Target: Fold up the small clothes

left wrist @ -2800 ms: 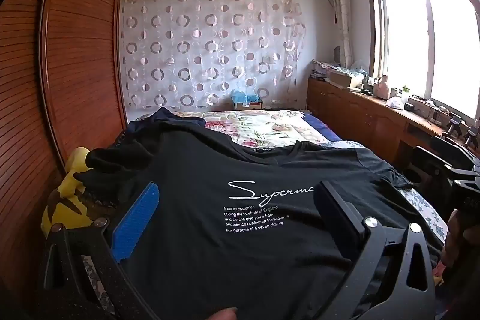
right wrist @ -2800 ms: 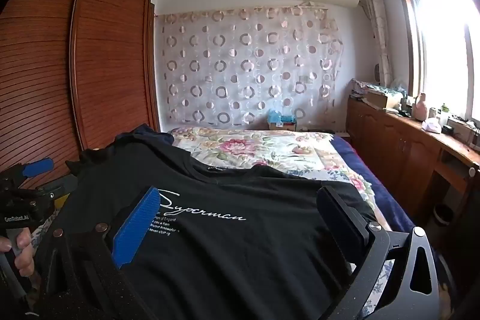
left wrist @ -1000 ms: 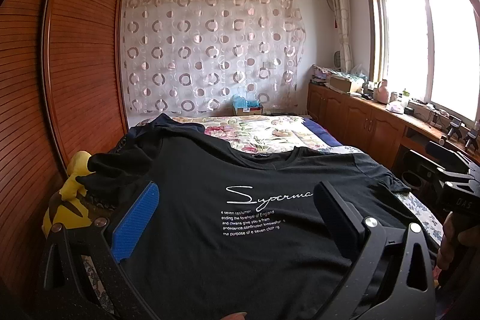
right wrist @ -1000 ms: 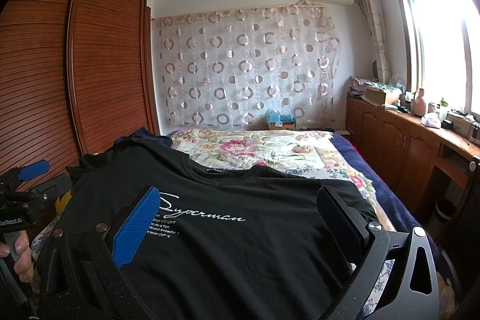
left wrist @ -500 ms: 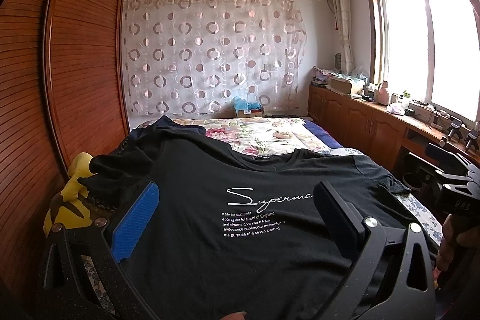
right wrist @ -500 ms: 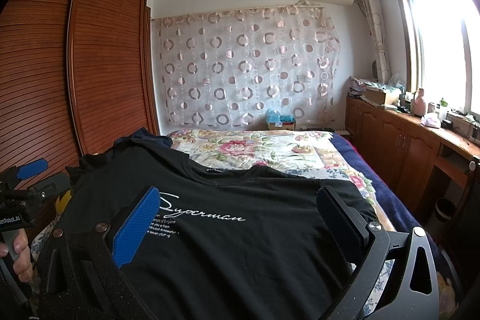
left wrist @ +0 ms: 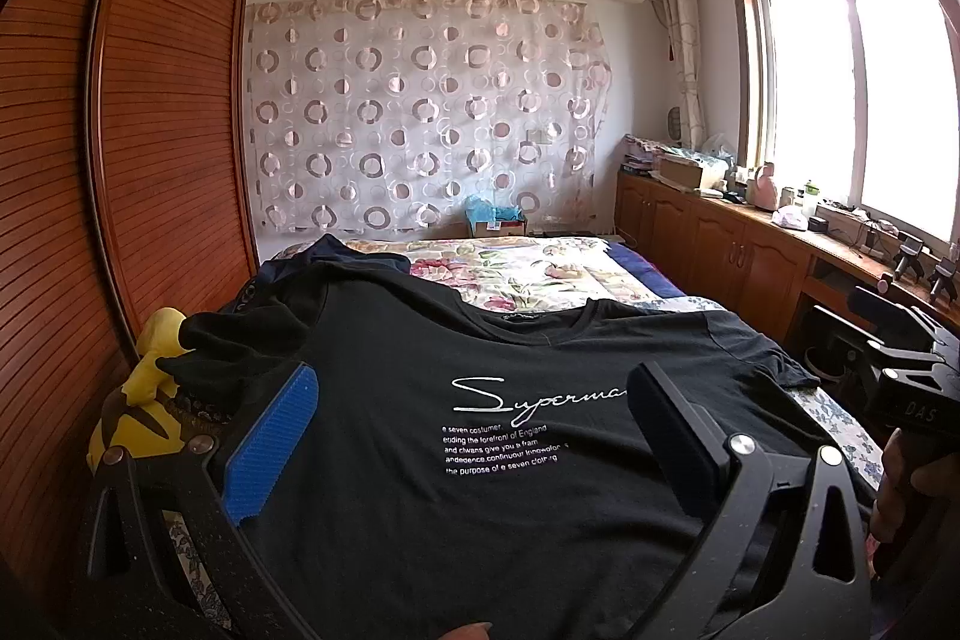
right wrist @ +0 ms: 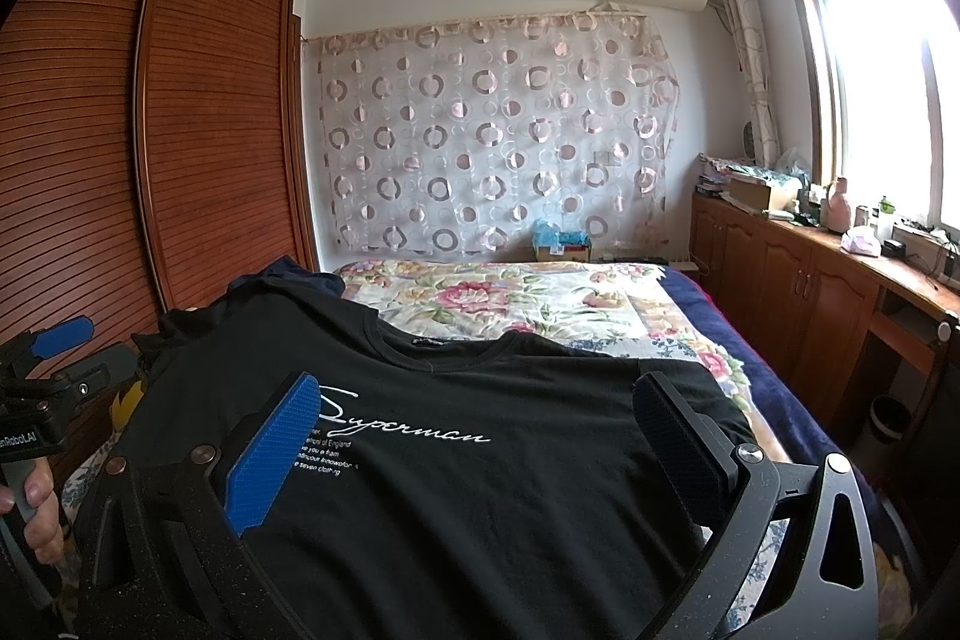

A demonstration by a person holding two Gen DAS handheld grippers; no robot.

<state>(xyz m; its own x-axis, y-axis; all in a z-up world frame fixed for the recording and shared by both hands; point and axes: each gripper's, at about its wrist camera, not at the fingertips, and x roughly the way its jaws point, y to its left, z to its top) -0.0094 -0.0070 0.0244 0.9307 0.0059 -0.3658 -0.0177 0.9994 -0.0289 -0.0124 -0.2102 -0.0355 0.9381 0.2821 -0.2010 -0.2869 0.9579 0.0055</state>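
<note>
A black T-shirt [left wrist: 510, 490] lies flat across the lower frame on a floral bed [left wrist: 528, 274]. The left gripper [left wrist: 474, 436] and right gripper [right wrist: 474, 436] hover above it, jaws spread wide, grasping nothing.

The T-shirt [left wrist: 480, 460] lies spread on the near part of the bed [left wrist: 528, 274], its collar towards the far wall, and another garment [left wrist: 336, 250] lies behind its left shoulder. The left gripper [left wrist: 468, 436] and the right gripper [right wrist: 474, 448] both hover above the shirt with their fingers wide apart. The wardrobe [left wrist: 120, 160] stands left of the bed, the cabinets [left wrist: 720, 244] under the window [left wrist: 870, 100] stand right, and the curtain [left wrist: 420, 112] hangs behind it.
</note>
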